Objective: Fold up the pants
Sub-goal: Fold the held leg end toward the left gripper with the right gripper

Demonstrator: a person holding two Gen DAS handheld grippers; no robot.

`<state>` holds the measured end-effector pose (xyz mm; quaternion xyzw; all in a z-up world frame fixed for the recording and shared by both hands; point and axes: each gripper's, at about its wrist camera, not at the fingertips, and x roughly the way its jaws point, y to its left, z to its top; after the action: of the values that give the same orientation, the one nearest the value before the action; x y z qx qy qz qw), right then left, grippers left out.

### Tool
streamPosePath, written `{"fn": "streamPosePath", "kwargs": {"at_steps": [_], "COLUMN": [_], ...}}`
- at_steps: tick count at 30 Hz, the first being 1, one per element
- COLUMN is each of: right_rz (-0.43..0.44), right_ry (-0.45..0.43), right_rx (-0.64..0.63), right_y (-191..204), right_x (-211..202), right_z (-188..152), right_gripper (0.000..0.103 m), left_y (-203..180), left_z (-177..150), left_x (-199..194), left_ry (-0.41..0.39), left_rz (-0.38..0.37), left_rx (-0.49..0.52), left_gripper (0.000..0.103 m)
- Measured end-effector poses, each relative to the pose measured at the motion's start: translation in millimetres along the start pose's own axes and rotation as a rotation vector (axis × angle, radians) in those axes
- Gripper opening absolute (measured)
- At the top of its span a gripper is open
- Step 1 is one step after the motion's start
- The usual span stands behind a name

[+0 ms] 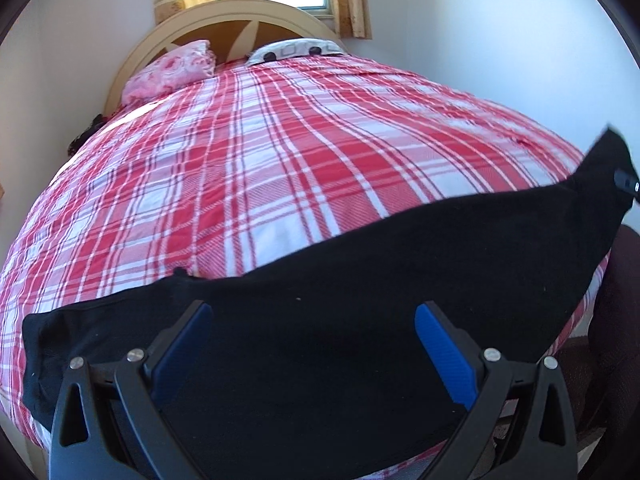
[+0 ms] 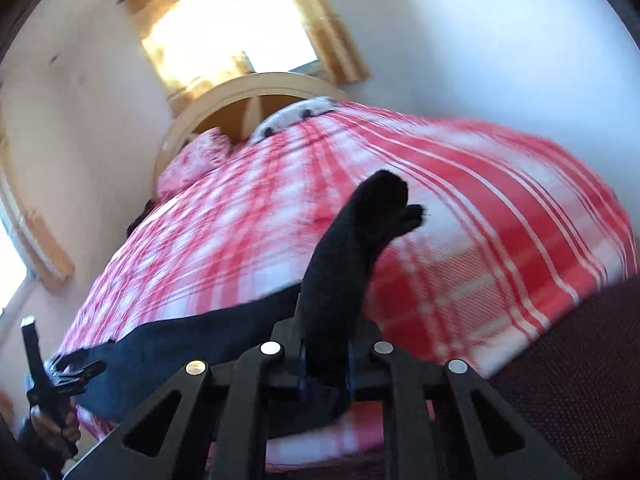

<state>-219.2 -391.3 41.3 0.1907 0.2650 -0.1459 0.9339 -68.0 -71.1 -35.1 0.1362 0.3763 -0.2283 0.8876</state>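
Black pants (image 1: 320,312) stretch across the plaid bed (image 1: 240,160), one end bunched upward.

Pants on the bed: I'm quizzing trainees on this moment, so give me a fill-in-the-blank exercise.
1. The pants are colored ____.
2. The right gripper is ____ on the pants.
3. The left gripper is ____.
4. The pants lie on a red and white ____ bedspread.

Missing words: black; shut; open; plaid
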Motion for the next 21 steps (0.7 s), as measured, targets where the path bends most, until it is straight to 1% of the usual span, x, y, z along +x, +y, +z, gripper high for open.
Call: {"fn": "streamPosePath", "kwargs": {"at_steps": [2, 3, 4, 6, 8, 10, 12, 15, 21], "right_rz": [0.022, 0.035, 0.048, 0.093, 0.126, 0.132, 0.166, 0.165, 0.172], "right_ry": [0.011, 0.025, 0.033, 0.065, 0.093, 0.105, 0.127, 0.147, 0.136], "right_rx": [-0.094, -0.164, -0.196, -0.278, -0.350, -0.405, -0.439, -0.512, -0.636], "right_y": [36.6, 64.4, 78.6, 119.5, 150.0, 174.3, 197.7, 227.6, 276.6], "right_x": [-1.4, 3.3, 4.6, 18.3, 28.0, 34.1, 47.2, 63.4, 76.2], "right_z": [0.5, -4.3, -5.5, -20.5, -38.6, -54.7, -70.1, -89.5, -119.1], "right_gripper": [0.015, 0.015, 0.015, 0.015, 0.015, 0.015, 0.015, 0.015, 0.015], "left_y": [-2.3, -2.2, -1.0, 1.4, 4.1, 9.1, 17.2, 33.6, 77.6], "left_z": [-3.5, -5.0, -6.5, -8.8, -10.8, -12.6, -14.7, -16.7, -21.7], "left_x": [3.1, 3.9, 5.3, 7.3, 8.1, 9.5, 8.9, 7.1, 0.6], "left_ry": [0.008, 0.013, 0.021, 0.031, 0.032, 0.037, 0.037, 0.035, 0.024], "left_rz": [0.004, 0.000, -0.006, -0.013, -0.009, -0.009, -0.005, 0.012, 0.051], "left_rx": [0.011, 0.011, 0.007, 0.001, -0.004, -0.016, -0.033, -0.064, -0.142], "left_gripper": [0.103, 0.103, 0.103, 0.103, 0.103, 0.103, 0.103, 0.103, 0.103]}}
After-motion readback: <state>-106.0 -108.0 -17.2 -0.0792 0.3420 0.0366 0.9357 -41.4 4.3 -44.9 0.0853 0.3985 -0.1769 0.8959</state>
